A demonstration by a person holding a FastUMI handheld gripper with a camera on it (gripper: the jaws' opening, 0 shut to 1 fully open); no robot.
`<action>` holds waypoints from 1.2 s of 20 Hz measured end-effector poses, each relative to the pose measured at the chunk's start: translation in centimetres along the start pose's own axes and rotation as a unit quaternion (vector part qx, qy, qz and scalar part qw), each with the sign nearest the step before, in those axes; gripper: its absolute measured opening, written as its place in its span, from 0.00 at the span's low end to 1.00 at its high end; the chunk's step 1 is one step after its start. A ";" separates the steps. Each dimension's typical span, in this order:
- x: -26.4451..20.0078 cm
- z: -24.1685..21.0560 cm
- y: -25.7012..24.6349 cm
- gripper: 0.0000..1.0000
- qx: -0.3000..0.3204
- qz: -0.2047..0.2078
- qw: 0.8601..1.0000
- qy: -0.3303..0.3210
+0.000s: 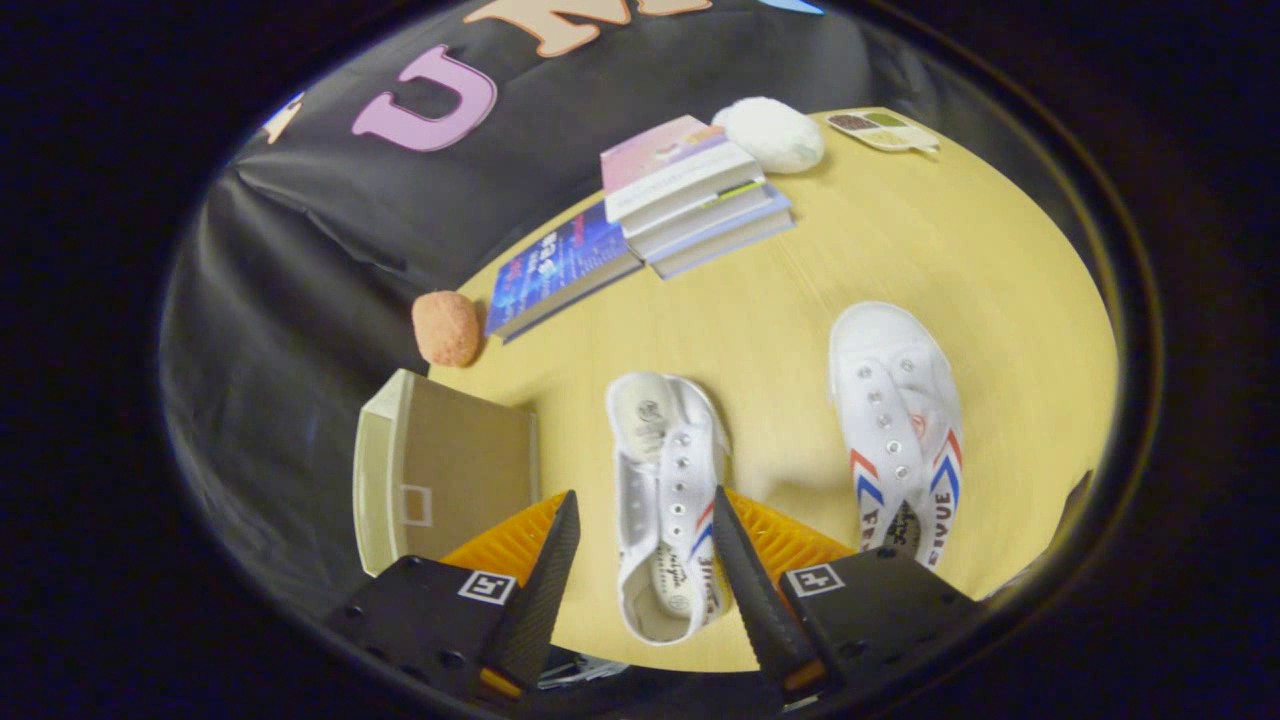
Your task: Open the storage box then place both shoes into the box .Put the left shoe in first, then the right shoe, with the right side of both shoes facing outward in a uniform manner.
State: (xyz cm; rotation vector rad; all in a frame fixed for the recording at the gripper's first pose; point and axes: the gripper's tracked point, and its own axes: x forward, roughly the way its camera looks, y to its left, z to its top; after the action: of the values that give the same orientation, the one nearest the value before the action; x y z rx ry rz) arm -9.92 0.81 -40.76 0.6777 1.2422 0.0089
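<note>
- The gripper (640,560) hangs spread wide over the table (800,300), a finger on each side of the near shoe (665,500) but not pressing it — a straddle, I judge, for a grasp by its sides.
- That shoe lies on its side, heel nearest.
- The second shoe (900,430) stands upright to its right, well apart.
- The box (445,470) lies left of the near shoe, seemingly open to receive it.
- Beyond the near shoe: a sponge (446,327), books (660,210), a white ball (770,133), a tray (885,130).
</note>
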 end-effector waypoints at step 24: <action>5.5 -4.8 -1.7 0.03 0.001 -0.023 0.996 0.089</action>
State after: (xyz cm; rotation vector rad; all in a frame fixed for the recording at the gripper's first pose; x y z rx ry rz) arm -12.80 3.69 -47.11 0.6607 1.4291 0.0303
